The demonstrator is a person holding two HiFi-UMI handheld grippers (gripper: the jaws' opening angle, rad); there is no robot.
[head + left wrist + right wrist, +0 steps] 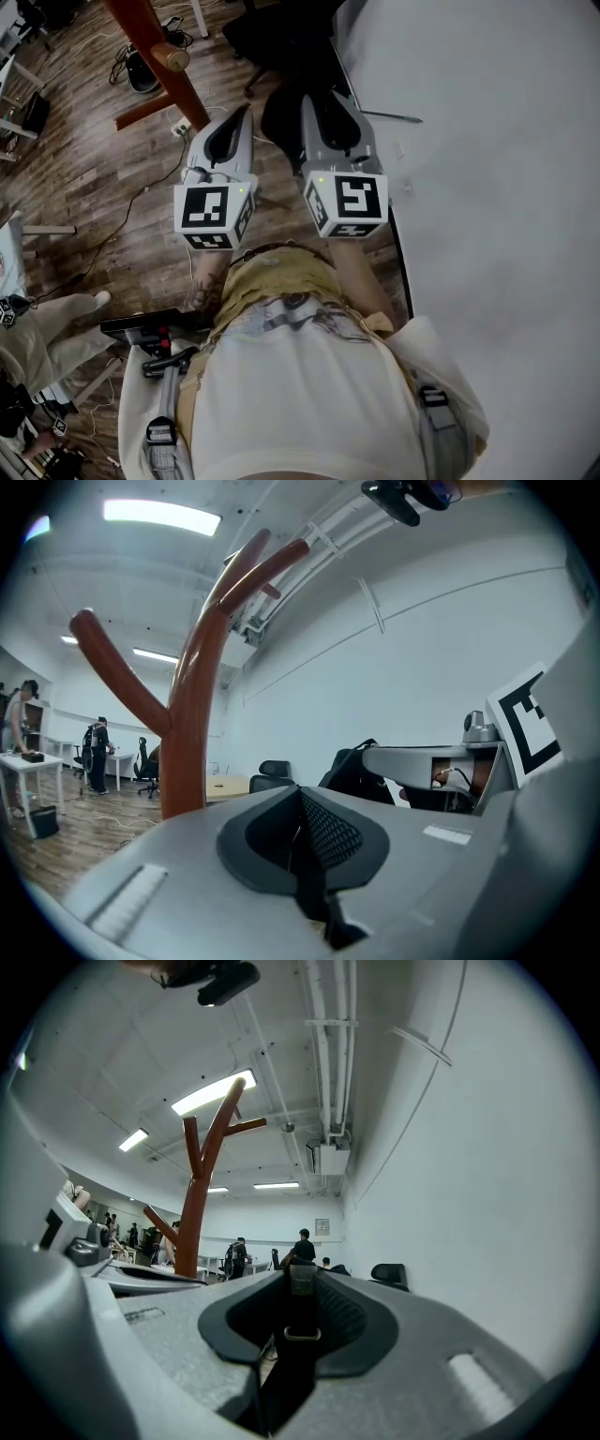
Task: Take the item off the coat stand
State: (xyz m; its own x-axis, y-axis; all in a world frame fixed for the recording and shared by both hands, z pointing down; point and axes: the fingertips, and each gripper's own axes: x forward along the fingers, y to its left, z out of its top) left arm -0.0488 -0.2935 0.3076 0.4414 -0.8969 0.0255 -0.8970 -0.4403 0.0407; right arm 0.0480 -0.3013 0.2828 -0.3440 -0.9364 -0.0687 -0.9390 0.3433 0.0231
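right claw pinching black strap with metal ring, held level so the bag hangs under it | bag sits between both claws, well apart from coat stand; looks already unhooked | left claw pressed together, empty, parked just beside as spare support | risk: strap slipping

black bag, clear of brown coat stand

Wood-plank floor. Standing directly on it: coat stand foot, white power strip, loose black cables, black chair.
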